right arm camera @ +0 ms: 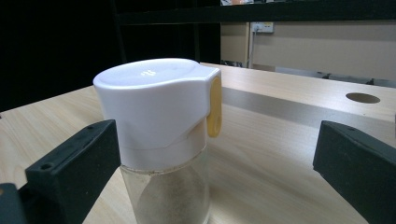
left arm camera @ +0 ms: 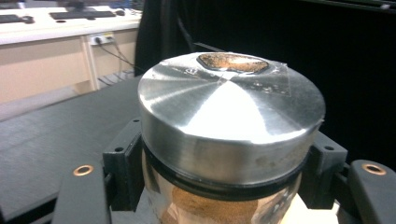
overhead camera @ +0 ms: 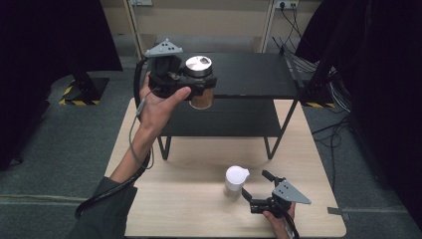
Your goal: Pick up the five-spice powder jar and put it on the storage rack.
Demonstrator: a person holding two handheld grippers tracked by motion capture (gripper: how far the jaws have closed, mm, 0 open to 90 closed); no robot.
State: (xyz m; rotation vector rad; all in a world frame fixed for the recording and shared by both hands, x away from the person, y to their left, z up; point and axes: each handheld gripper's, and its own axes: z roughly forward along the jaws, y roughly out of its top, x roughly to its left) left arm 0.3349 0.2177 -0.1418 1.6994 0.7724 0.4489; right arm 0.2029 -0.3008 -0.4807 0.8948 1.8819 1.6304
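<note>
From the high view, my left gripper (overhead camera: pixel 199 87) holds the jar (overhead camera: pixel 200 82) above the shelf (overhead camera: pixel 249 74). Its own view shows jaws clamped under the lid; I'd lower level. Right gripper (right arm camera: pixel 210 186) gapes around the shaker (right arm camera: pixel 161 140), apparently untouched.

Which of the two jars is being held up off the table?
The metal-lidded jar, gripped by the left tool; the white-capped jar stands on the table.

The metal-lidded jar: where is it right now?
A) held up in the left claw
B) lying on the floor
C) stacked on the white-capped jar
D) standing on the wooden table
A: the left claw is clamped on the metal-lidded jar, holding it by the black shelf's top.
</note>
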